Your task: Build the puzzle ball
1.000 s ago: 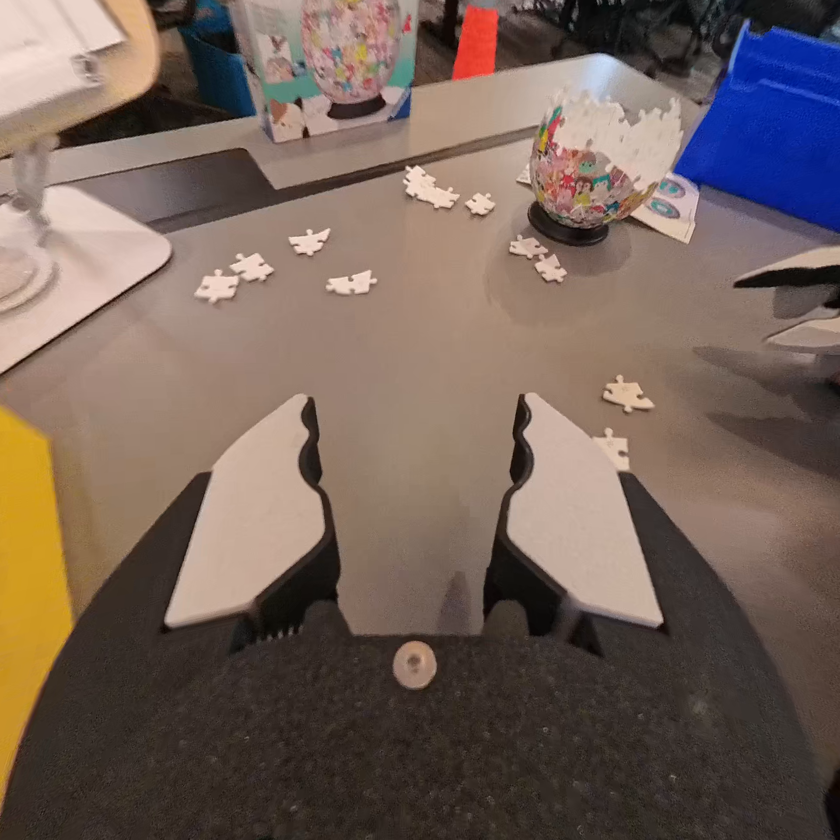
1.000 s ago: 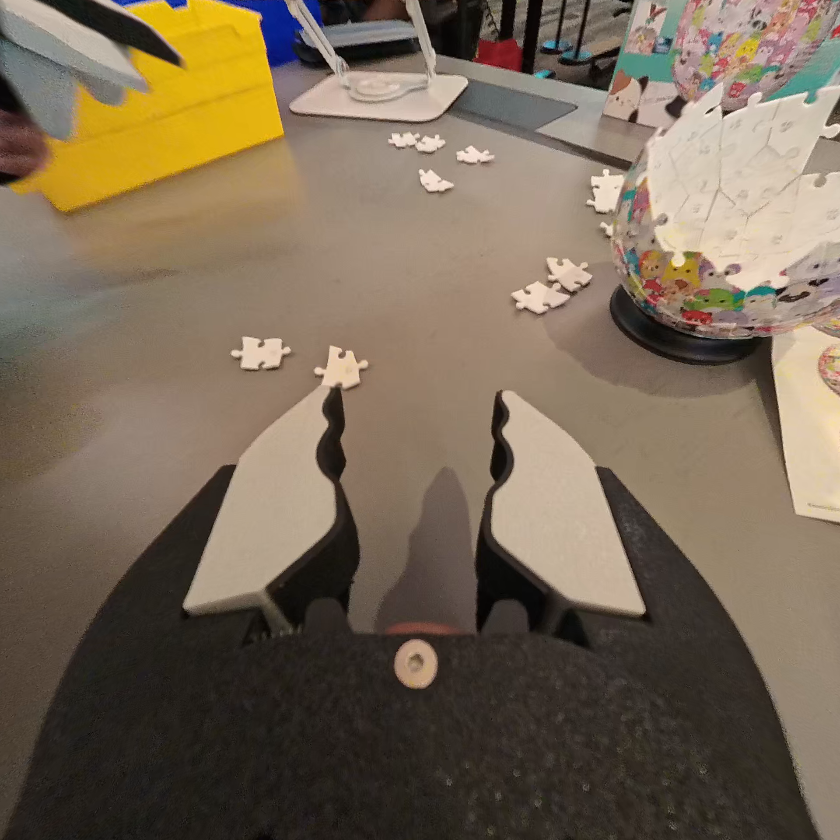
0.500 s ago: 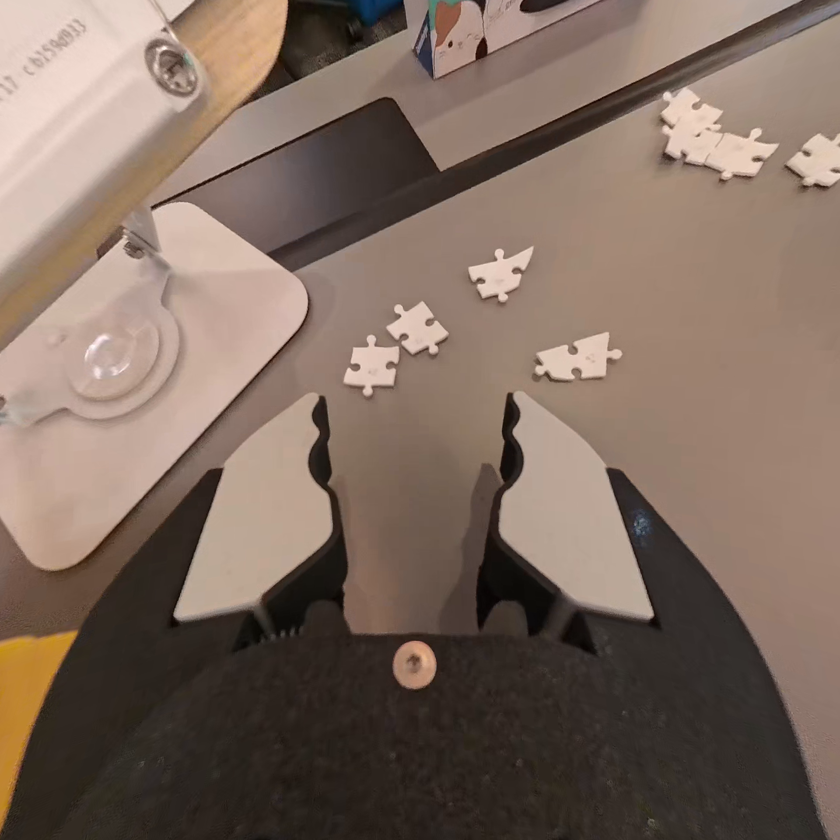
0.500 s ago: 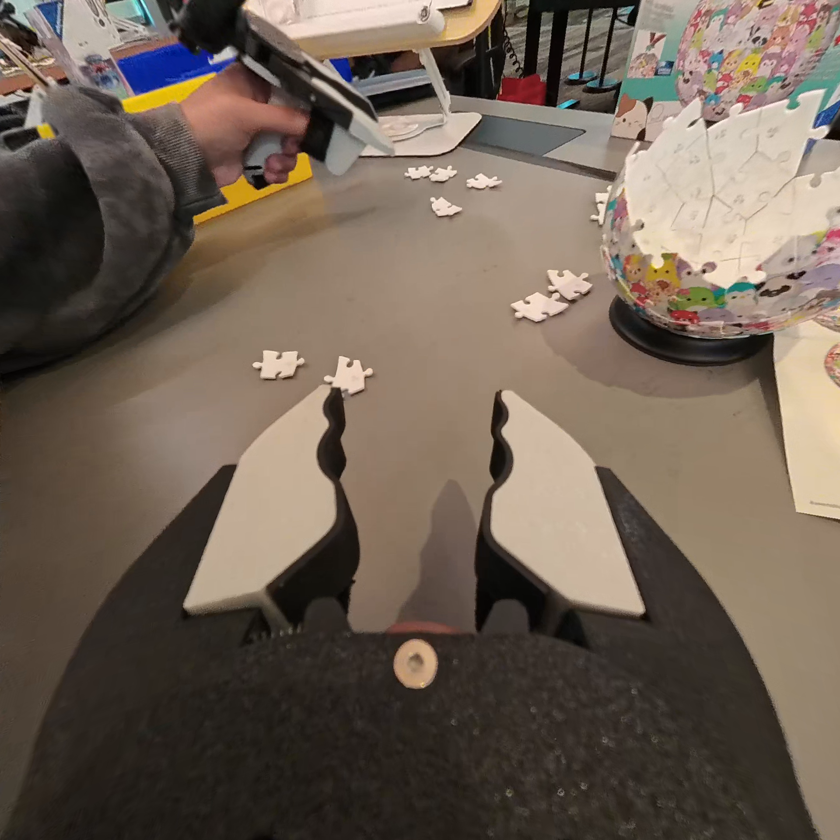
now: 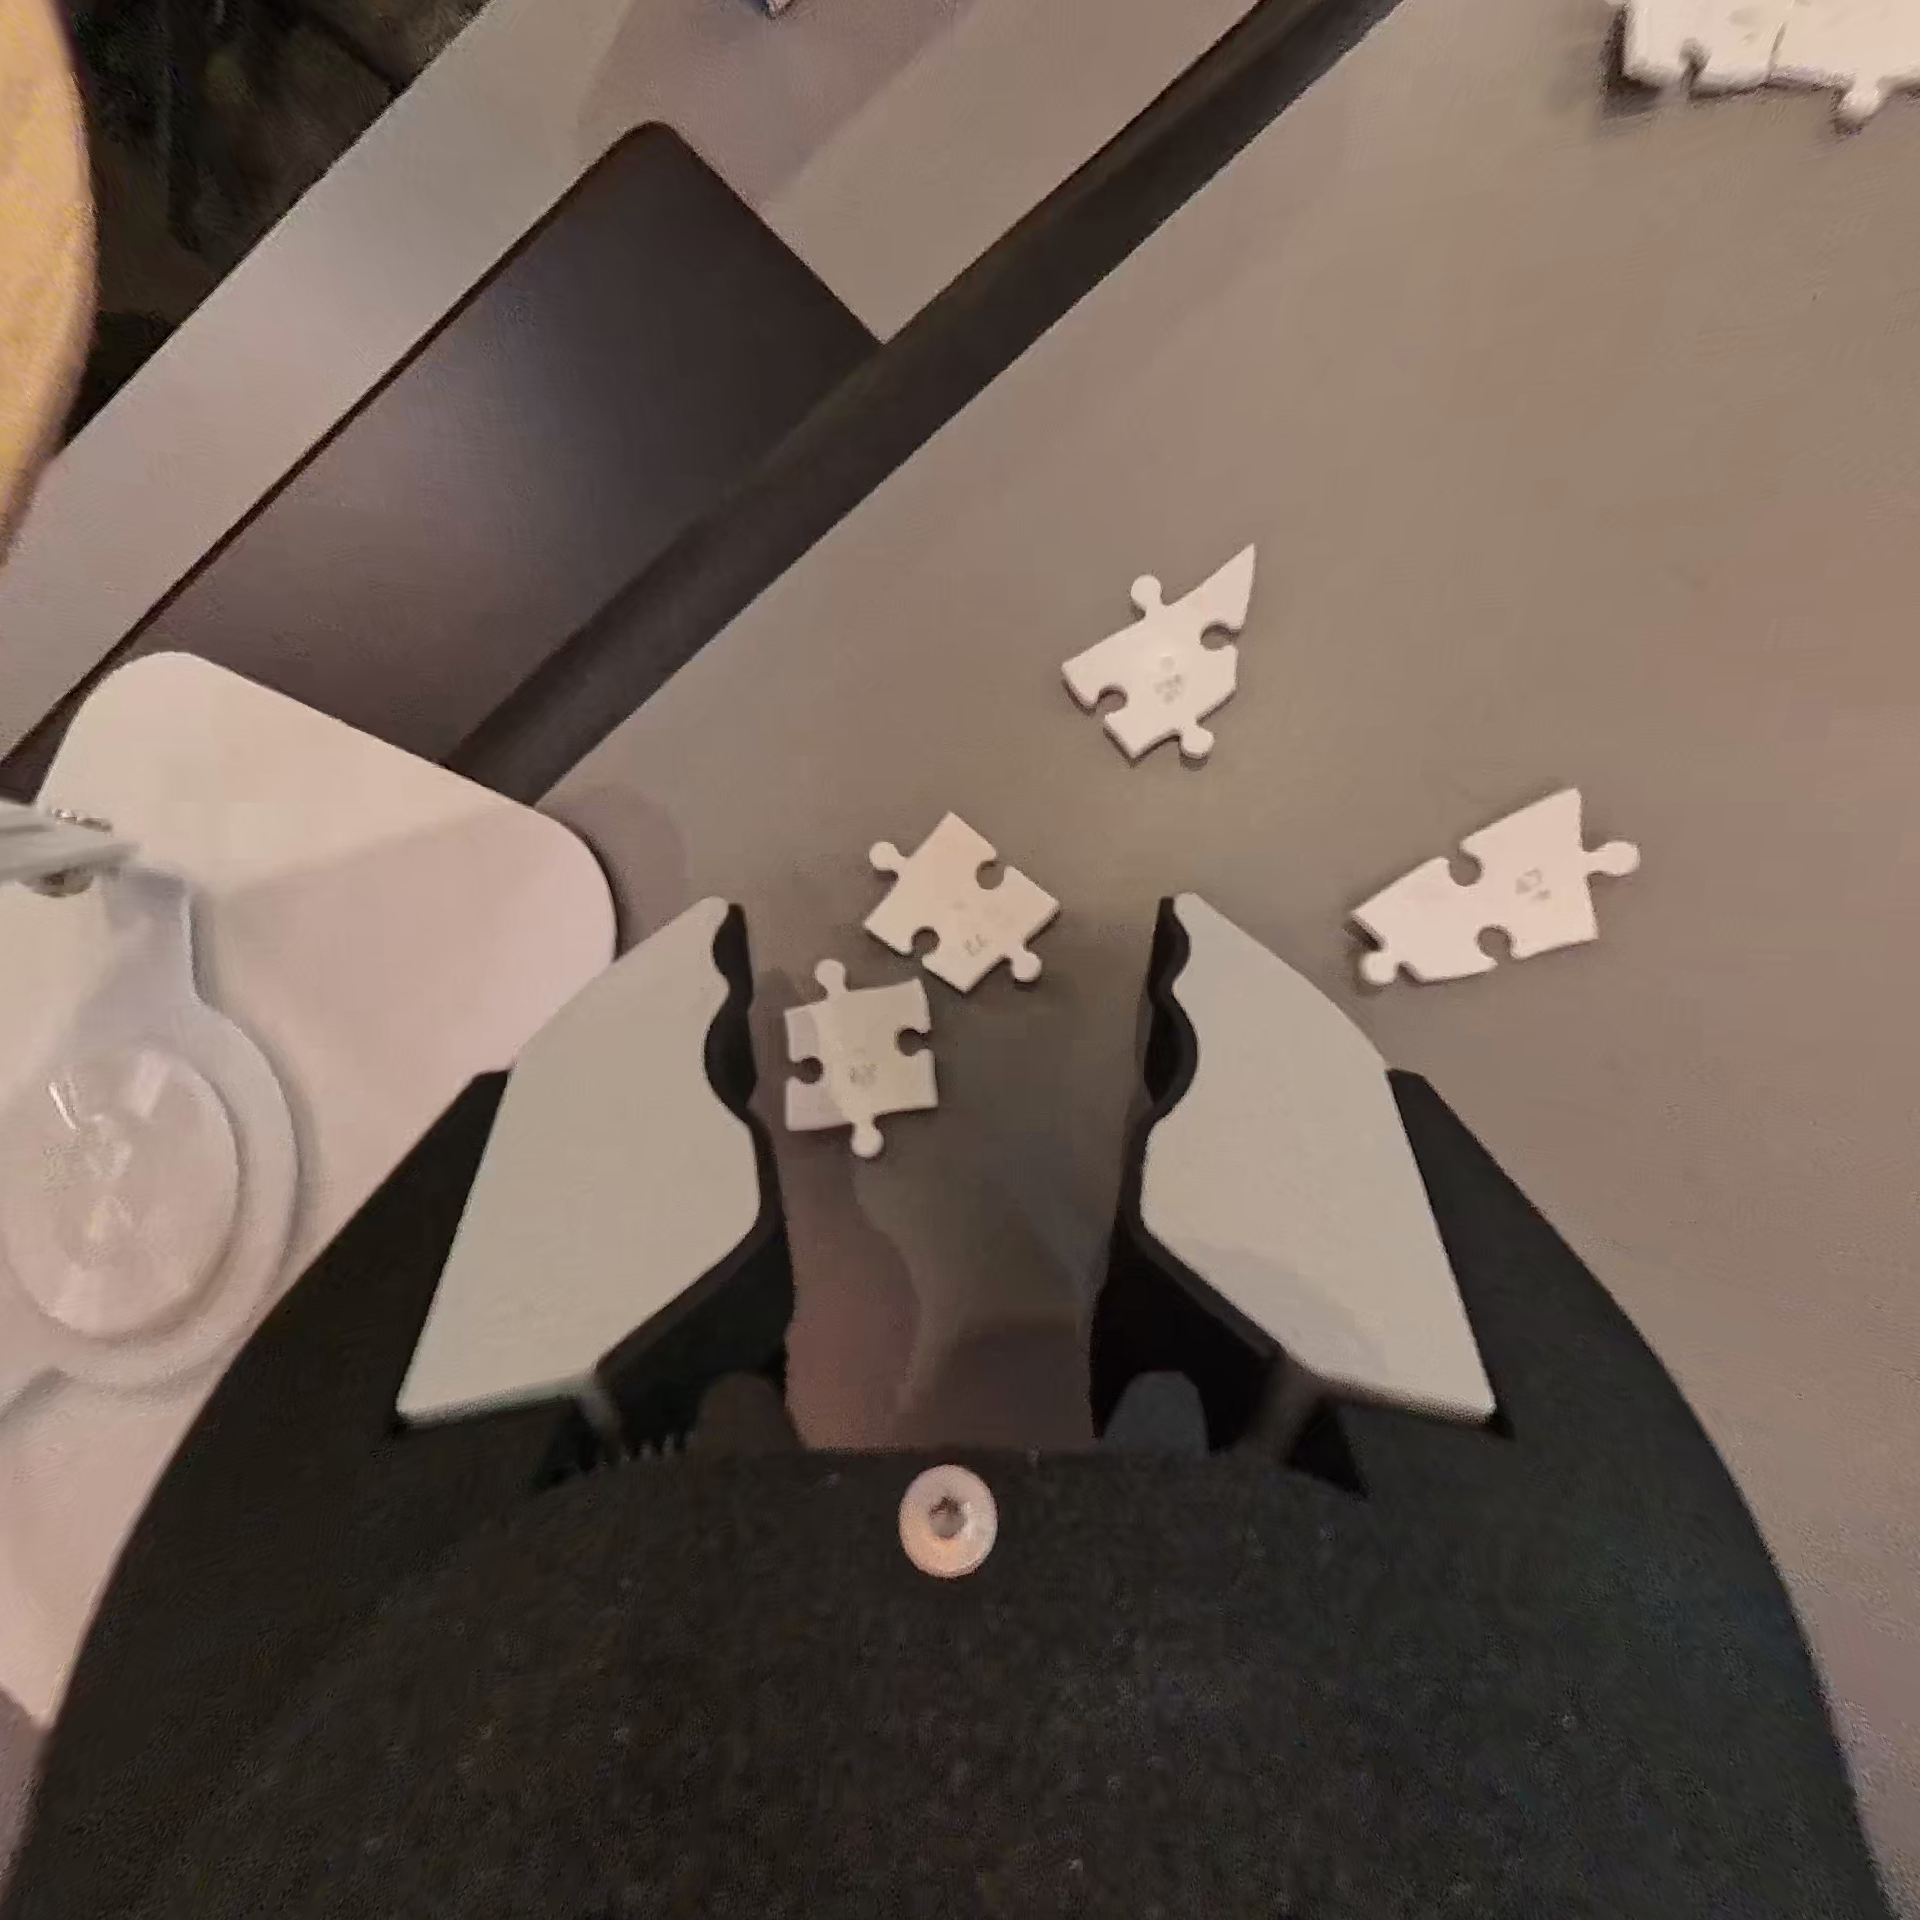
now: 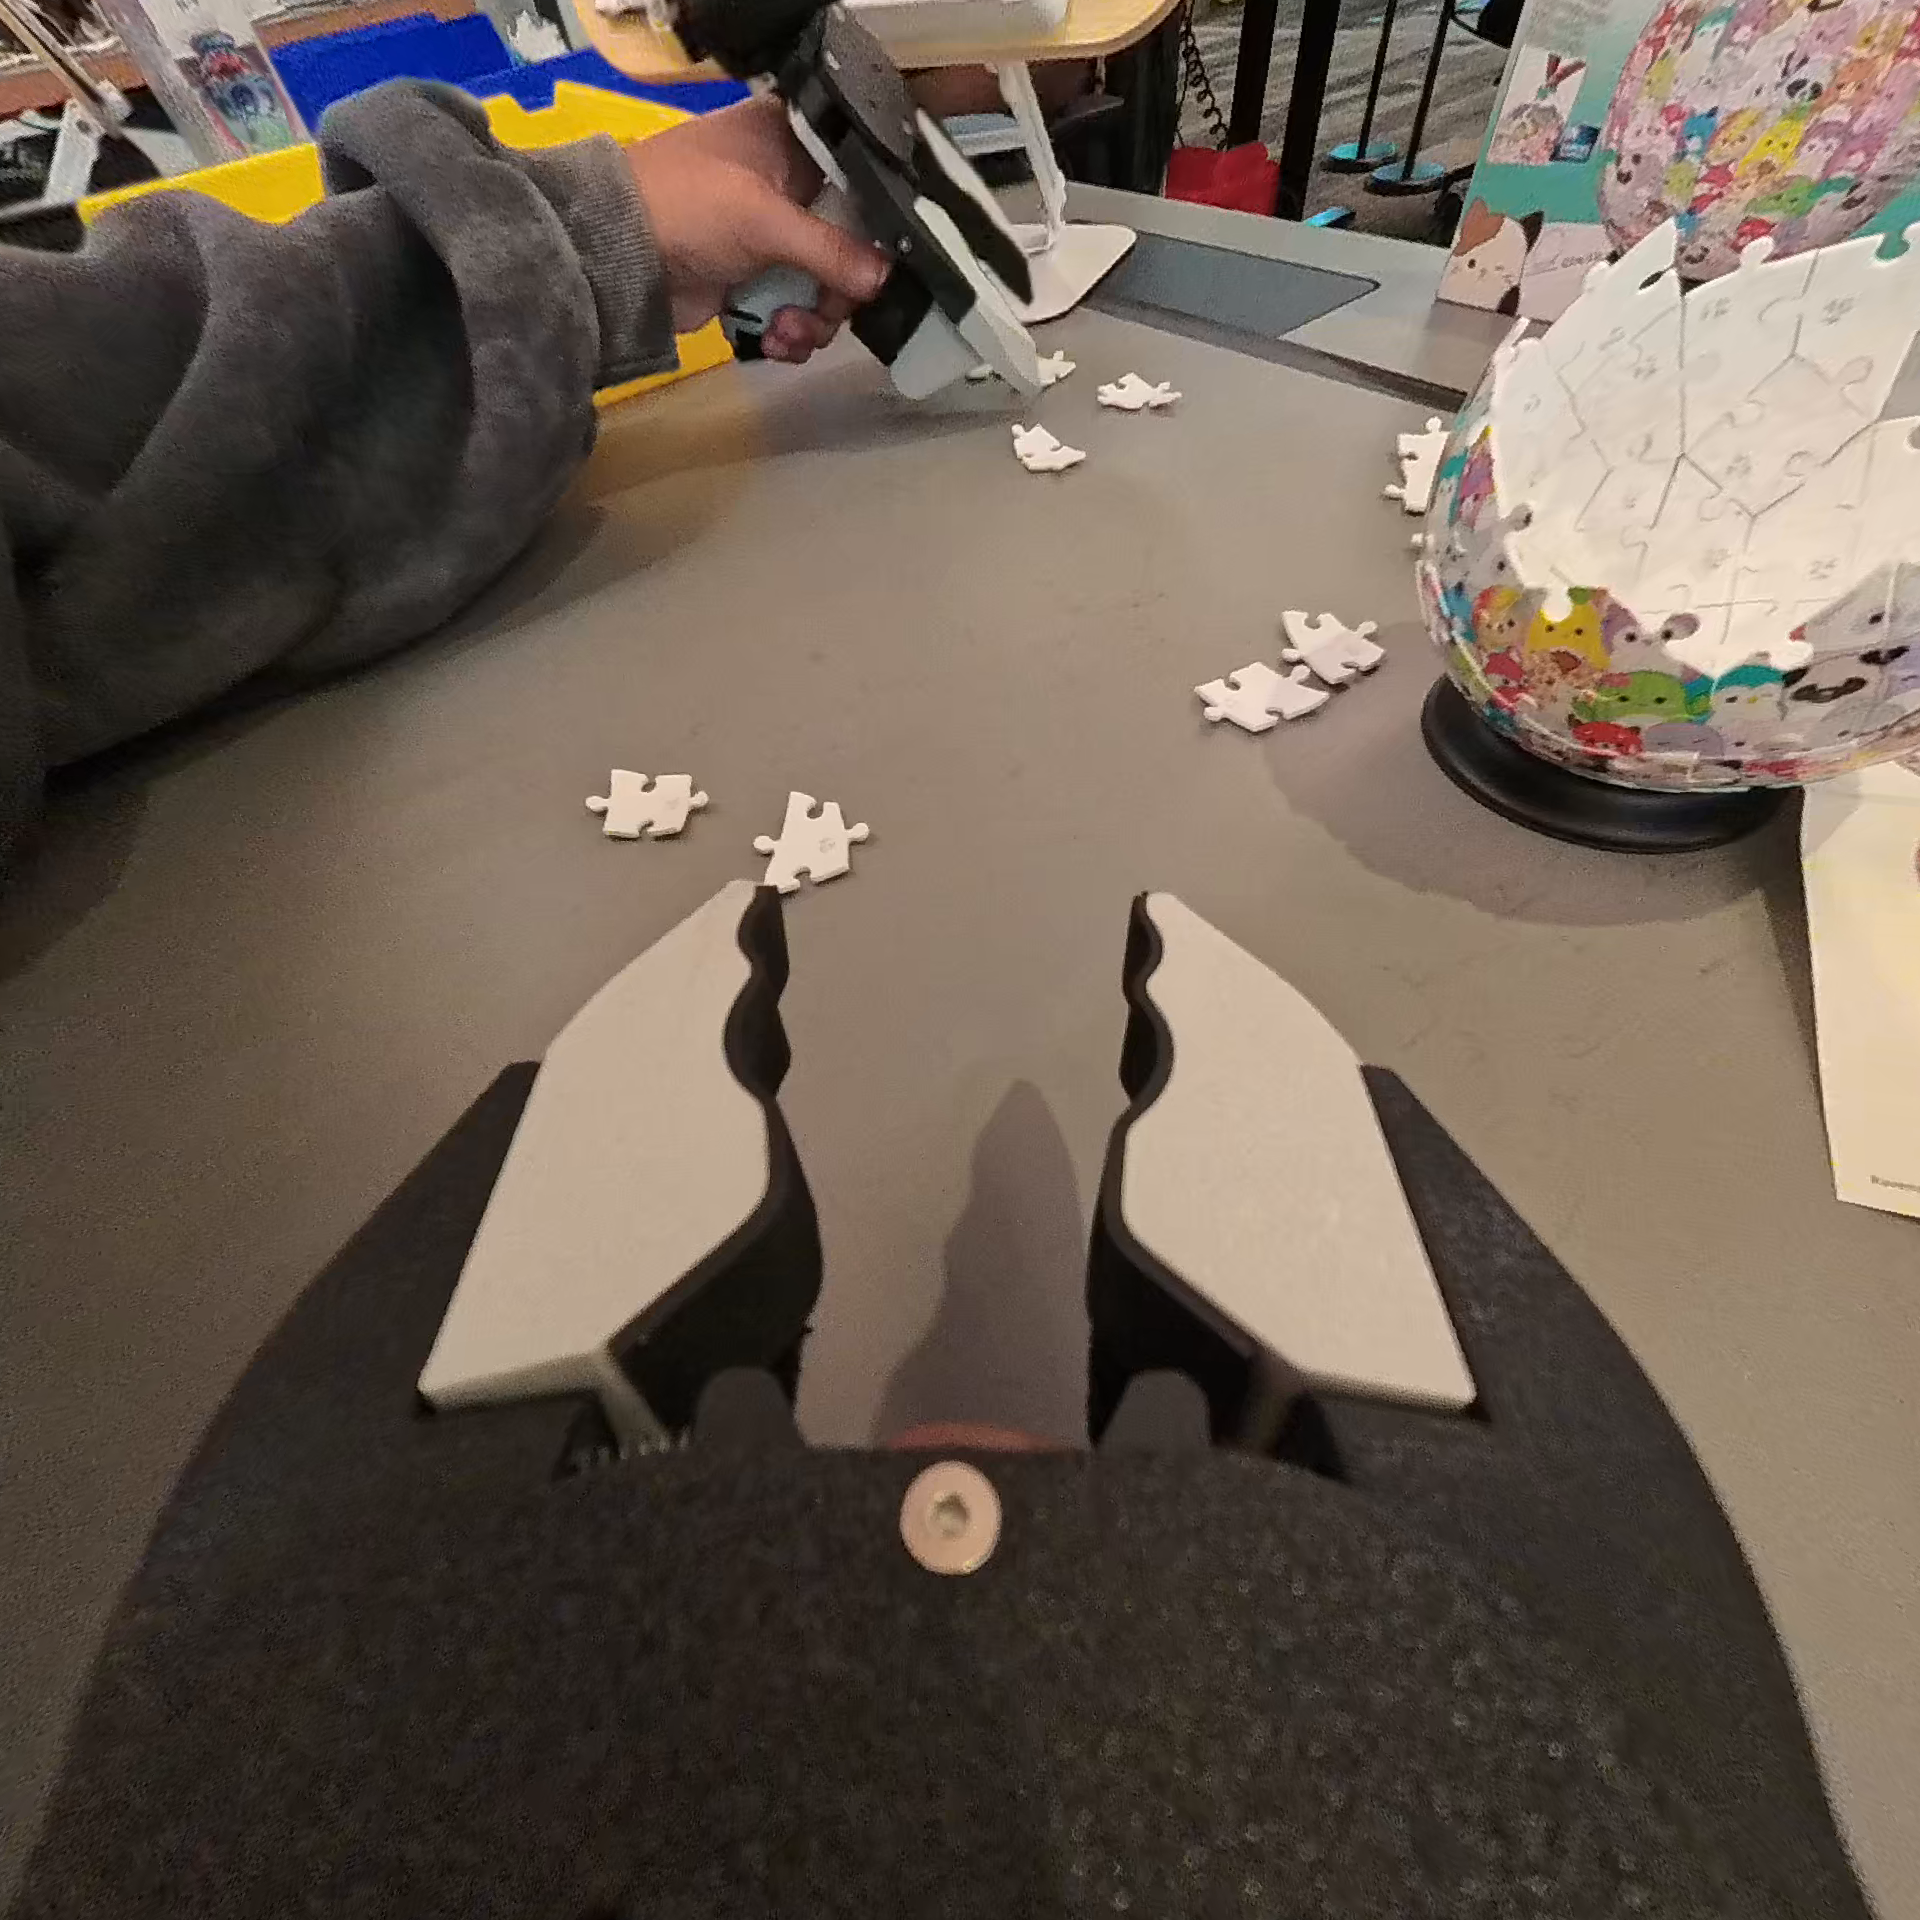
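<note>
My left gripper (image 5: 948,914) is open and empty, tilted down just above the grey table. Two white puzzle pieces lie flat between its fingers: one (image 5: 858,1062) close to the left finger, one (image 5: 962,902) just ahead; neither is pressed. Two more pieces (image 5: 1162,667) (image 5: 1488,896) lie beyond and to the right. My right gripper (image 6: 951,899) is open and empty over bare table; a white piece (image 6: 812,840) lies by its left fingertip and another (image 6: 646,802) left of that. The half-built puzzle ball (image 6: 1704,540) stands on a black stand (image 6: 1590,790) at the right. The left gripper also shows in the right wrist view (image 6: 982,343), held by a hand.
A white stand base (image 5: 270,935) with a clear disc sits left of my left gripper. A dark slot (image 5: 935,343) crosses the table. In the right wrist view: a grey sleeve (image 6: 260,416), yellow bin (image 6: 229,187), puzzle box (image 6: 1527,208), paper sheet (image 6: 1870,987), two pieces (image 6: 1288,675) near the ball. Some 40 centimetres of space lies between my two pairs of fingers. The left gripper is farther from the half-built puzzle ball (image 6: 1704,540), some 30 centimetres, than the right, some 20 centimetres.
My left gripper has swung left and down toward the far-left pieces, its jaws narrowing slightly; two pieces now lie between its fingers. My right gripper has stayed nearly still, open.
</note>
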Demonstrator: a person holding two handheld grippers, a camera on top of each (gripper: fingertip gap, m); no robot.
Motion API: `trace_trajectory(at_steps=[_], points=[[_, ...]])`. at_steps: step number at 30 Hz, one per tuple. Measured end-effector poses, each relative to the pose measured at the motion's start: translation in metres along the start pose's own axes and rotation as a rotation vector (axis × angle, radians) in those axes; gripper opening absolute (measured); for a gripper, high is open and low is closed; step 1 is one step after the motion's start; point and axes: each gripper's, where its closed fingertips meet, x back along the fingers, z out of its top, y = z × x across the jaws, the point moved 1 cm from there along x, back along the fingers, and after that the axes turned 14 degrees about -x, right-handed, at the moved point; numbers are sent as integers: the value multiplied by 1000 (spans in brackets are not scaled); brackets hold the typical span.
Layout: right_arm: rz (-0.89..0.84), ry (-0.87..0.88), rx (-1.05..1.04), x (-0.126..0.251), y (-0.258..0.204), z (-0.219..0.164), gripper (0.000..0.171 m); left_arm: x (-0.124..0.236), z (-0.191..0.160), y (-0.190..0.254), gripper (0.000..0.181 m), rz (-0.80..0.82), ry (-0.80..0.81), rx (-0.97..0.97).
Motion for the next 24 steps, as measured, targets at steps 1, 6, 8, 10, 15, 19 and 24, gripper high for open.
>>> trace_trajectory(at_steps=[1,6,8,10,15,19,24], points=[[1,0,-4,0,0,0,62,-3,-1,-2,74,-17,-19,-5],[4,2,-12,0,1,0,62,-12,-2,-5,72,-121,-37,57],[6,1,-14,0,1,0,62,-13,-3,-4,68,-145,-37,65],[8,2,-17,0,1,0,62,-13,-2,-1,62,-174,-25,75],[12,-3,-21,0,0,0,61,-9,-1,5,36,-199,-15,73],[12,-9,-14,0,-1,-1,61,0,-1,15,34,-200,-4,77],[10,-19,-9,0,-2,-3,61,27,-20,47,34,-163,-56,110]])
